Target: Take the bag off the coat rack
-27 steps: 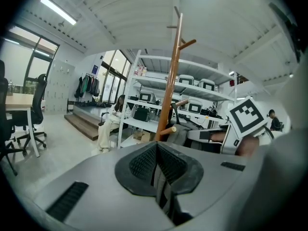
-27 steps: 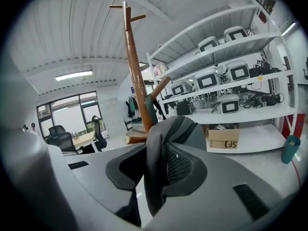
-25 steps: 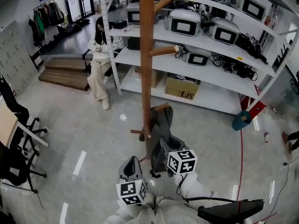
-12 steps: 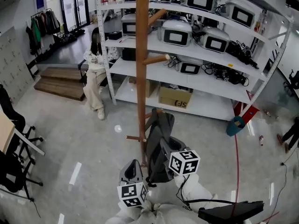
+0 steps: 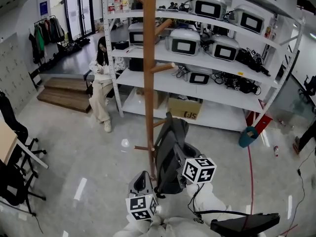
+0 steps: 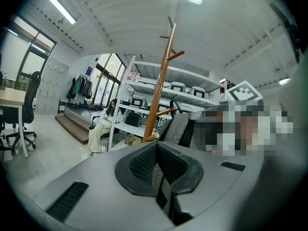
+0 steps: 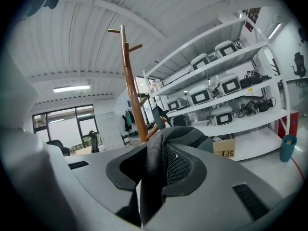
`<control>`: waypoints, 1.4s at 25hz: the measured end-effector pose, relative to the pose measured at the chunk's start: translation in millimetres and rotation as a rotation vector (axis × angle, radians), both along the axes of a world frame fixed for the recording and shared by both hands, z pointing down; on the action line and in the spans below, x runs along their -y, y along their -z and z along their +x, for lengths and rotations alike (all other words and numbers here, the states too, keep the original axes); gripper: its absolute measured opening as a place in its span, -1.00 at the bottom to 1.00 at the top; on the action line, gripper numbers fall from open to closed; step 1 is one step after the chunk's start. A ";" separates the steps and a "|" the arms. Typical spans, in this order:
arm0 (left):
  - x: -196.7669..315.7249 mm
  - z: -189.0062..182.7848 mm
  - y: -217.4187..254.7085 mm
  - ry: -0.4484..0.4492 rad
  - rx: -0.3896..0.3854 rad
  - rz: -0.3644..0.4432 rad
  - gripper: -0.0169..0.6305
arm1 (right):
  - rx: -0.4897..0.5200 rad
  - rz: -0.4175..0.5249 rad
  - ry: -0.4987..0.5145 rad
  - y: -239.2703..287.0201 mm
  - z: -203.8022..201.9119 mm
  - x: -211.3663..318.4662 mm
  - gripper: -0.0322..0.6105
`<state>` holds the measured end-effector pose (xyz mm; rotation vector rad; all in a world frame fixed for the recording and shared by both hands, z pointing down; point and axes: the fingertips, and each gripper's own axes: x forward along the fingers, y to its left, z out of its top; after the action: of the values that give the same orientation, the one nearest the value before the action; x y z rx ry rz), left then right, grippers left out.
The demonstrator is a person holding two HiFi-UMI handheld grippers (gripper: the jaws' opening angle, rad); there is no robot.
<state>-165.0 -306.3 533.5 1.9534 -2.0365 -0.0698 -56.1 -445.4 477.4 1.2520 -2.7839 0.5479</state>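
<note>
The right gripper (image 5: 181, 154) has come up a little since a second ago, and the dark grey bag (image 5: 168, 142) has risen with it alongside the wooden coat rack (image 5: 149, 83). The bag's top now sits level with or just above the tip of the low peg (image 5: 159, 123) it hung from. Whether its loop is clear of that peg cannot be told.

In the right gripper view the fingers (image 7: 180, 165) are nearly together, pinching a band of the bag's mesh fabric that runs down between them. The rest of the bag bulges up just beyond the fingertips.

The left gripper (image 5: 139, 184) hangs lower and to the left of the bag, near the pole's foot, and touches nothing. Its fingers (image 6: 144, 160) are pressed together with nothing between them.

Behind the coat rack stands a white shelf (image 5: 232, 65) carrying several white machines with dark screens, with a cardboard box (image 5: 185, 108) on its lowest level. A person (image 5: 101, 78) sits at the shelf's left end, next to low wooden steps (image 5: 61, 93). Black office chairs (image 5: 15, 132) stand at the far left.
</note>
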 end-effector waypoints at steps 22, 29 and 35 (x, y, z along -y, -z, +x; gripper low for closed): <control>-35.8 40.0 -4.3 -0.037 0.019 -0.031 -0.99 | 0.009 -0.092 -0.025 -30.3 49.8 -54.4 -0.60; -40.7 56.3 -6.4 -0.051 0.036 -0.054 -0.99 | 0.016 -0.146 0.031 -50.3 54.2 -83.8 -0.60; -47.2 64.6 -6.8 -0.041 0.048 -0.060 -0.99 | 0.018 -0.178 0.093 -63.2 49.0 -103.6 -0.60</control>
<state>-100.4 -259.1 540.4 1.9780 -2.0033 0.0472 -7.1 -341.7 540.6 1.0818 -2.7191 0.7828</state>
